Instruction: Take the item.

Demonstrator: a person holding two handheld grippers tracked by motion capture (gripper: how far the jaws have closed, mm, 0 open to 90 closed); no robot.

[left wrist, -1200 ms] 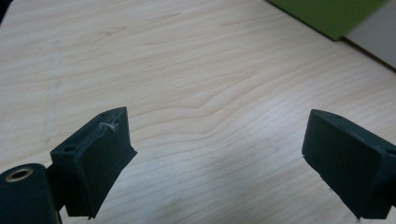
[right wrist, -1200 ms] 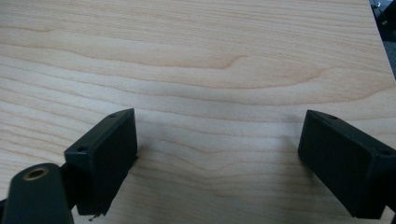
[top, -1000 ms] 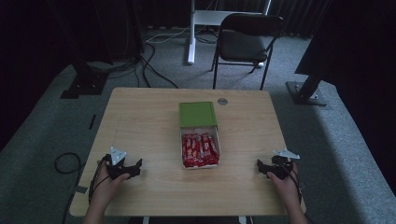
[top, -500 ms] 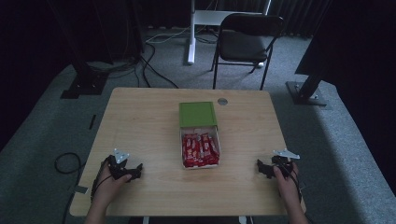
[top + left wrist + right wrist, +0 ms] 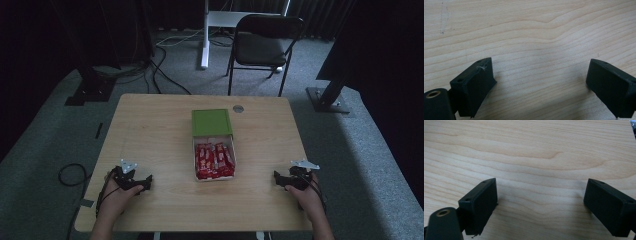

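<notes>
1. High view: box [image 5: 214, 161] of red bars sits mid-bench [image 5: 150, 130], green lid [image 5: 212, 122] touching its far end.
2. Left tongs [image 5: 148, 181] rest near-left, jaws spread, empty.
3. Right tongs [image 5: 276, 179] rest near-right, likewise spread, empty.

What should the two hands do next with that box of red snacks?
Probably bring one gripper in toward the box. Both the left gripper and the right gripper sit open and empty on the table, well apart from it, while the red packets lie uncovered beside the green lid.
</notes>
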